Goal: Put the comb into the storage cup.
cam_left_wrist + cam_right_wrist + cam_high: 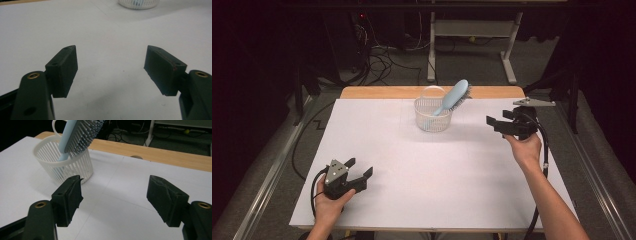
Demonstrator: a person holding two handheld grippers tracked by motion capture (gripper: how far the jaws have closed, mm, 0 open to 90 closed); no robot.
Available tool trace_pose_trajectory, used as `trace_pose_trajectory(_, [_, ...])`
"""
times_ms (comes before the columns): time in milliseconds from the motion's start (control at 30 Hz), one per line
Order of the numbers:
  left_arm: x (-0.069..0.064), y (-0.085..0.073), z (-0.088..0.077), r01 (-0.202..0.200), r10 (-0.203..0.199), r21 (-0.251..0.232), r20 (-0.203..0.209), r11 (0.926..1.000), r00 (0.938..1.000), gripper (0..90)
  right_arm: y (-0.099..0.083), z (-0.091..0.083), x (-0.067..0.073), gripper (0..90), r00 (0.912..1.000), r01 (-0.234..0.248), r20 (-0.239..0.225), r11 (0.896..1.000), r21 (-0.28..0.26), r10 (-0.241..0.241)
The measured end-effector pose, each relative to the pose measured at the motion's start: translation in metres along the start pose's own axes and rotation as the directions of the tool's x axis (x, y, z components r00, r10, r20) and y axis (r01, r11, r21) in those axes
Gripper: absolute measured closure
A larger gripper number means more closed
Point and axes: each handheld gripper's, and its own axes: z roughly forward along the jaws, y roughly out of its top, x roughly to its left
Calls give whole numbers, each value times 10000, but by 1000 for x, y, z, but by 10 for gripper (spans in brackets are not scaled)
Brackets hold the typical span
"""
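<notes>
A light blue hairbrush (453, 97) stands handle-down in a small white slatted basket (432, 119) at the far middle of the white table. Its bristled head (83, 132) leans out over the basket rim (43, 151). My right gripper (493, 123) hovers open to the right of the basket, jaws pointing toward it with nothing between them. My left gripper (361, 167) is open near the front left of the table, held low over the bare white surface (110, 45). The basket's base (138, 3) is far ahead of it.
The white sheet (422, 170) covers a wooden tabletop whose edge (377, 92) shows at the back. Beyond it are a white table frame (472, 35) and loose cables on the floor. Dark rails run along both sides.
</notes>
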Motion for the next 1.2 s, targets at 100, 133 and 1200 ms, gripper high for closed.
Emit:
trace_pose_trajectory(100, [0,0,0,-22,22,9,-2,10000,10000,278,-2,-5,-2,286,10000,15,46,10000,-21,-15])
trace_pose_trajectory(133, [0,0,0,-33,33,6,-6,10000,10000,278,-3,-6,-2,285,10000,46,46,10000,7,-46])
trace_pose_trajectory(1200, [0,0,-1,32,-32,-47,36,10000,10000,278,-23,-11,3,277,9996,297,-40,9996,18,-297])
